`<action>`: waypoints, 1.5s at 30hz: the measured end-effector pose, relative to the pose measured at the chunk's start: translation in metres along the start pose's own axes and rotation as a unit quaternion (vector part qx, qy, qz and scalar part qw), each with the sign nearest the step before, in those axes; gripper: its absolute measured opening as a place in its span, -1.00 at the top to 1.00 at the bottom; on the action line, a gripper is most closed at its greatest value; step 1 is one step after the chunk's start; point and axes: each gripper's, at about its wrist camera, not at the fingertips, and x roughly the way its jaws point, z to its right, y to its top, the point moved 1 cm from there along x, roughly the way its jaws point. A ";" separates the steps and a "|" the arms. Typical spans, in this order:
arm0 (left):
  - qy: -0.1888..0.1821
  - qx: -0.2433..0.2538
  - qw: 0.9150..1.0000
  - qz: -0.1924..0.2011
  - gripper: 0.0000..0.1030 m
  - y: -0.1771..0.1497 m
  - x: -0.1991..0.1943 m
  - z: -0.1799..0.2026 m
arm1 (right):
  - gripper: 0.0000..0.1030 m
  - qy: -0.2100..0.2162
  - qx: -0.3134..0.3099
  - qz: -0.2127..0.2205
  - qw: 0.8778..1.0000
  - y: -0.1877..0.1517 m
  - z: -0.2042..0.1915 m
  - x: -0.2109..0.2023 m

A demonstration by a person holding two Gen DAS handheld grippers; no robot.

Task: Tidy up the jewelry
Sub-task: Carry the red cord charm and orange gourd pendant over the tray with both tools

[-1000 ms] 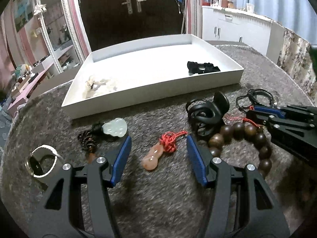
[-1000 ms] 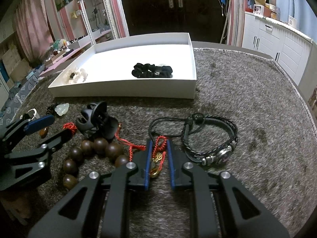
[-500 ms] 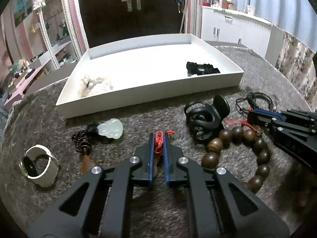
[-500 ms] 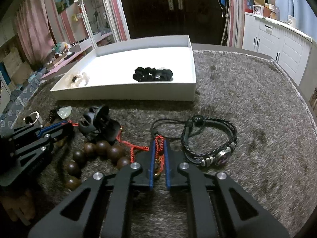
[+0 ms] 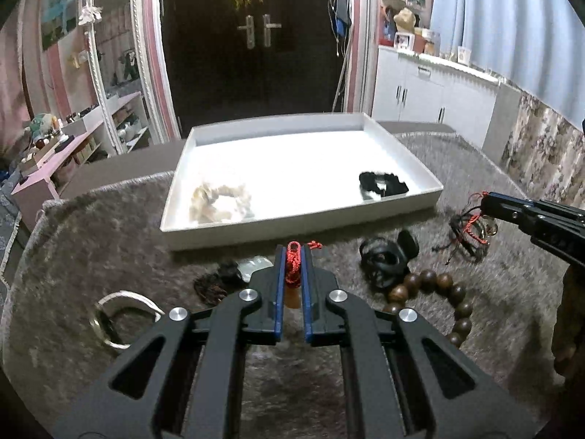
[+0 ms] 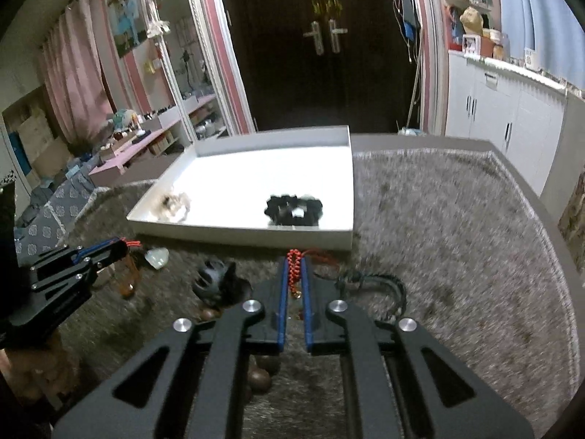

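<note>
While both grippers are clamped on red cords, the step in hand looks like lift-and-carry to the tray. L gripper (image 5: 293, 269), lower centre of left wrist view: jaws nearly together, pinching a red knotted cord (image 5: 293, 265), w/ an orange pendant (image 5: 292, 298) hanging under it between the fingers, off the mat. R gripper (image 6: 294, 274), lower centre of right wrist view: jaws likewise nearly together on a 2nd red cord (image 6: 293, 269), small gold charm (image 6: 297, 294) dangling below; the same gripper shows at right edge of left view w/ red cord + dark strings trailing. White tray (image 5: 292, 228) sits mid-frame, just beyond both grippers, on a grey fuzzy mat (image 5: 91, 241). Tray already holds a pale bracelet (image 5: 221, 203) at its left and a black bracelet (image 5: 382, 184) at its right, well apart. Not yet sorted, on mat: wood bead bracelet (image 5: 431, 292), black ring-like piece (image 5: 387, 258), jade pendant (image 5: 256, 265) partly hidden by L fingers, white-rimmed ring (image 5: 120, 314) lower left, black braided bracelet (image 6: 376, 285). Task prob. early-mid: 2 in, 2 in grip, several left. Next, I'd judge: carry each piece over the near wall, high enough that pendants clear the rim, release on bare floor apart from the 2 bracelets. Risk: R cord seems tangled w/ dark strings, may drag the braided one along.
</note>
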 end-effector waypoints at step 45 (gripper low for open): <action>0.001 -0.018 0.999 0.028 0.89 0.042 -0.003 -0.035 | 0.88 0.033 -0.007 0.026 0.999 0.055 -0.026 -0.002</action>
